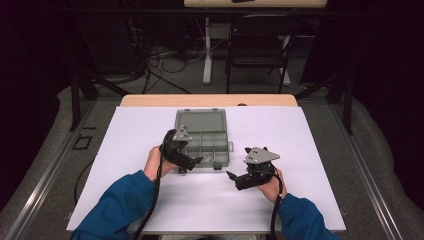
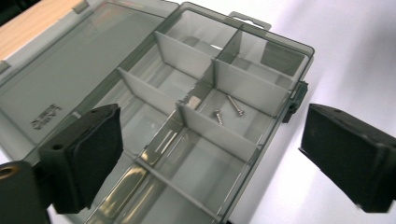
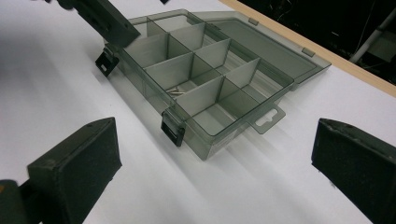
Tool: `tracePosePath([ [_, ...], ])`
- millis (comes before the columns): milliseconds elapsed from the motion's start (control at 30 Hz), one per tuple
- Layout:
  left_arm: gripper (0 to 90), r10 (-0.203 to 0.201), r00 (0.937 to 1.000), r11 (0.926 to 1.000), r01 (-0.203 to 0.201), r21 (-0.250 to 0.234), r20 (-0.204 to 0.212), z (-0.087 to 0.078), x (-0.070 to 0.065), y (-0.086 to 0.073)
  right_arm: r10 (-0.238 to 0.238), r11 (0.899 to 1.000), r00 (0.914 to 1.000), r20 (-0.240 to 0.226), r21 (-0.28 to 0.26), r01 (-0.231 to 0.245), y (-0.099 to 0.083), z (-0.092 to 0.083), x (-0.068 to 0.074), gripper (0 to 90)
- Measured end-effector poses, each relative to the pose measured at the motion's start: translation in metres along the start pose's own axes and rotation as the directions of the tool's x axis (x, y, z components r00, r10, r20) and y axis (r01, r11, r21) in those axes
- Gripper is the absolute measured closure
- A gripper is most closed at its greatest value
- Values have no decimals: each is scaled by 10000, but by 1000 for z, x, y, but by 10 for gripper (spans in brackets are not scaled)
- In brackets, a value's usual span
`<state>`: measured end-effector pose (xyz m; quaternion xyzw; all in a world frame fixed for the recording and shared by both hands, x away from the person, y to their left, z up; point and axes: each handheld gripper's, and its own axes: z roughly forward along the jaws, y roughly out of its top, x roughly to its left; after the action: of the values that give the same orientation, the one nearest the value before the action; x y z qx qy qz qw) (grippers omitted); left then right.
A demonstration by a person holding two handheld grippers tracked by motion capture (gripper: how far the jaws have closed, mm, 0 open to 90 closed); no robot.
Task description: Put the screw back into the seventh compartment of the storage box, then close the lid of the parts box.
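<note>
A grey see-through compartment box (image 1: 227, 150) lies open on the white sheet, its lid (image 1: 200, 119) folded back flat. Two small screws (image 2: 236, 106) rest in one compartment near the box's front wall; in the right gripper view the screws (image 3: 176, 92) show in a middle front cell. My left gripper (image 1: 192, 162) hovers over the box's front left part, jaws open and nothing between them (image 2: 212, 126). My right gripper (image 1: 231, 177) sits open to the right front of the box, aimed at it (image 3: 215, 135). One finger of the left gripper (image 3: 105, 18) shows over the box's far corner.
The white sheet (image 1: 210, 200) covers a wooden table whose far edge (image 1: 207, 100) shows behind the lid. Two black latches (image 3: 172, 130) hang on the box's front wall. A black chair (image 1: 260, 45) and floor cables lie beyond the table.
</note>
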<state>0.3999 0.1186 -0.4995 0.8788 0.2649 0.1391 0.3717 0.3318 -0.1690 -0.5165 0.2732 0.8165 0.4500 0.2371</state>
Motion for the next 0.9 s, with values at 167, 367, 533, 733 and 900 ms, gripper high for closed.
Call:
tracePosePath([
  [167,3,-76,9999,10000,75,-61,-156,-5,3,-3,127,9999,9999,-30,91,-127,-2,0,-2,2],
  [367,0,-329,9985,9993,322,-167,-433,-12,9,-6,-11,10000,9999,-125,44,12,1,1,0,2],
  [533,0,-356,9983,9993,351,-128,-463,-11,9,-7,-1,10000,10000,-46,-50,1,0,0,0,2],
  [733,0,-485,9975,9988,484,-17,-523,-8,12,-9,-4,10000,10000,-62,-29,4,1,1,0,2],
  [900,0,-622,9962,9980,630,110,-615,-3,17,-11,-21,10000,10000,-46,-58,21,0,0,1,2],
])
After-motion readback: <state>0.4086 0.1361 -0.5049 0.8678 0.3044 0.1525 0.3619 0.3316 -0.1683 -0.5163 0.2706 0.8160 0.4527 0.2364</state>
